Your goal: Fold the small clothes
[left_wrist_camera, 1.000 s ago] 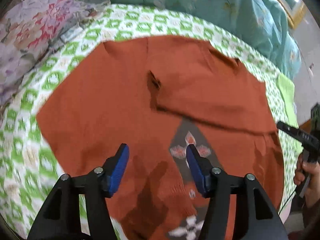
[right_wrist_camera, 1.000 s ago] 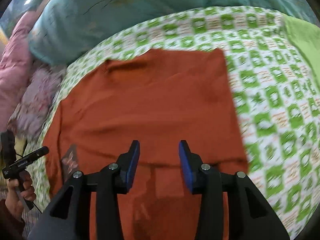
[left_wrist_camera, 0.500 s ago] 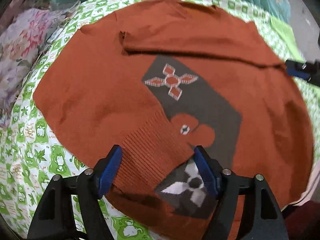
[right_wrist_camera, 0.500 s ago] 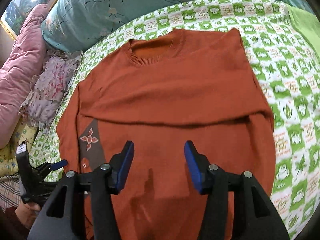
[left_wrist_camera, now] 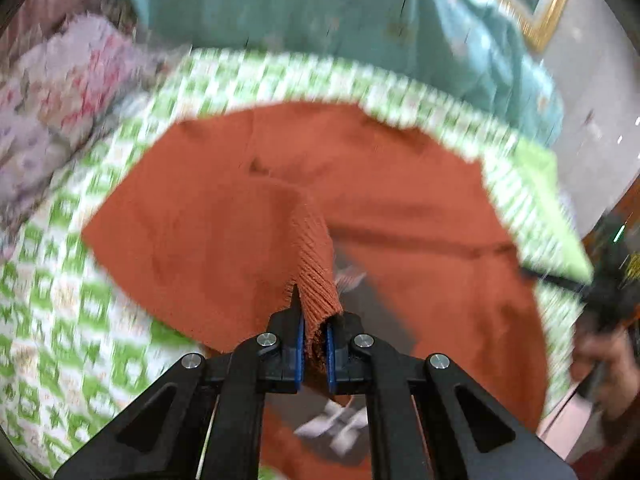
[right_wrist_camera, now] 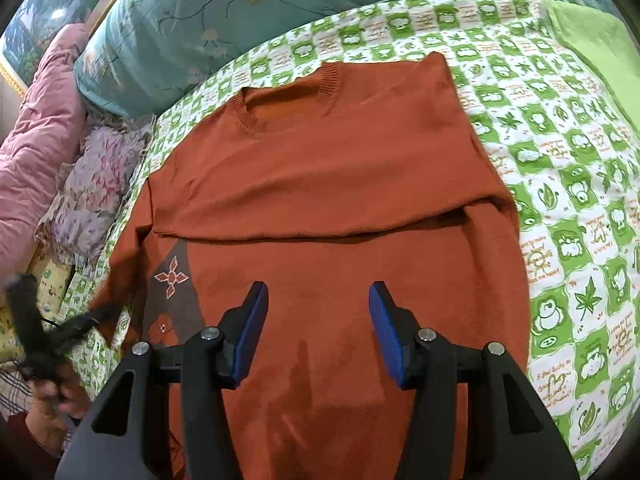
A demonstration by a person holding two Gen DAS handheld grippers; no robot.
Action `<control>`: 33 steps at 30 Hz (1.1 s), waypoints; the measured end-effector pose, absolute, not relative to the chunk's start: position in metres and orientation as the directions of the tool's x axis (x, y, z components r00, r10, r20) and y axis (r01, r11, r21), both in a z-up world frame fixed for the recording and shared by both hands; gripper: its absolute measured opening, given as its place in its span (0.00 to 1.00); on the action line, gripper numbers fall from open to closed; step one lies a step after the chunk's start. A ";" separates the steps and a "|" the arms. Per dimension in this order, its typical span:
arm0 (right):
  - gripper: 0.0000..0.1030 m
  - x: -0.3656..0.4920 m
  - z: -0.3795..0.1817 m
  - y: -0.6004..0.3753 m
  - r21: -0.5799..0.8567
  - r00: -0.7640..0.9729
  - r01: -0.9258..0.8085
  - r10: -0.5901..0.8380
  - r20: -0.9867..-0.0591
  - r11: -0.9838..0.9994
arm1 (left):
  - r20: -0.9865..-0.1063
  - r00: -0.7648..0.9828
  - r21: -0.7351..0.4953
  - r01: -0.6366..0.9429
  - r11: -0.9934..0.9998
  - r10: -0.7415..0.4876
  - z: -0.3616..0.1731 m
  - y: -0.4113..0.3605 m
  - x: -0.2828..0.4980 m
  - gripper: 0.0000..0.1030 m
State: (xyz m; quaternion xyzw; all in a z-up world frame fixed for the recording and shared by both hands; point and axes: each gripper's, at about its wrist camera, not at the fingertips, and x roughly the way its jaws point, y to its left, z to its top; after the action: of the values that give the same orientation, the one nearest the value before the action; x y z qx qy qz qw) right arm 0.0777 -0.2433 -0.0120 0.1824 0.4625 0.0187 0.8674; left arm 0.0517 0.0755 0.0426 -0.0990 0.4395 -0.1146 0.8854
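A rust-orange knitted sweater point(right_wrist_camera: 340, 184) lies flat on the bed, collar at the far side, one sleeve folded across its chest. A dark patch with a star pattern point(right_wrist_camera: 172, 280) shows near its left side. In the left wrist view my left gripper point(left_wrist_camera: 314, 344) is shut on the ribbed cuff point(left_wrist_camera: 316, 276) of the other sleeve, lifted off the sweater body point(left_wrist_camera: 420, 216). In the right wrist view my right gripper point(right_wrist_camera: 318, 328) is open above the sweater's lower half, nothing between its fingers. The left gripper point(right_wrist_camera: 86, 322) shows there blurred at the left edge, pinching the sleeve end.
A green-and-white patterned sheet point(right_wrist_camera: 560, 184) covers the bed. Teal pillows point(right_wrist_camera: 208, 20) lie at the head, with a pink quilt point(right_wrist_camera: 36, 152) and a floral cloth point(right_wrist_camera: 96, 184) to the left. A lime-green cloth point(right_wrist_camera: 600, 40) lies far right. A person's hand point(left_wrist_camera: 604, 364) holds the other gripper.
My left gripper closed on the ribbed sleeve cuff and lifted it off the sweater. My right gripper opened wider and drew back, bringing the collar into view.
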 end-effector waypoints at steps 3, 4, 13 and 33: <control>0.52 0.077 -0.014 -0.250 0.340 0.577 0.154 0.194 -0.793 0.928 | -0.678 0.636 -0.362 0.149 0.920 -0.370 0.073 0.061 0.075 0.06; 0.52 0.078 -0.013 -0.254 0.341 0.583 0.161 0.190 -0.790 0.926 | -0.655 0.643 -0.384 0.169 0.908 -0.397 0.081 0.051 0.084 0.06; 0.52 0.078 0.001 -0.301 0.334 0.630 0.244 0.113 -0.768 0.911 | -0.639 0.542 -0.416 0.353 0.838 -0.546 0.069 -0.084 0.177 0.06; 0.52 0.109 -0.013 -0.332 0.376 0.611 0.264 0.148 -0.778 0.888 | -0.828 0.384 -0.290 0.328 0.899 -0.407 -0.027 -0.117 0.188 0.57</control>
State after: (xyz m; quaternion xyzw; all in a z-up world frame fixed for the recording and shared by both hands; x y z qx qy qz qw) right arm 0.1087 -0.3316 -0.0134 0.2339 0.4399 -0.0334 0.8664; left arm 0.1878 -0.1168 -0.0267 -0.0388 0.5088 -0.2213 0.8311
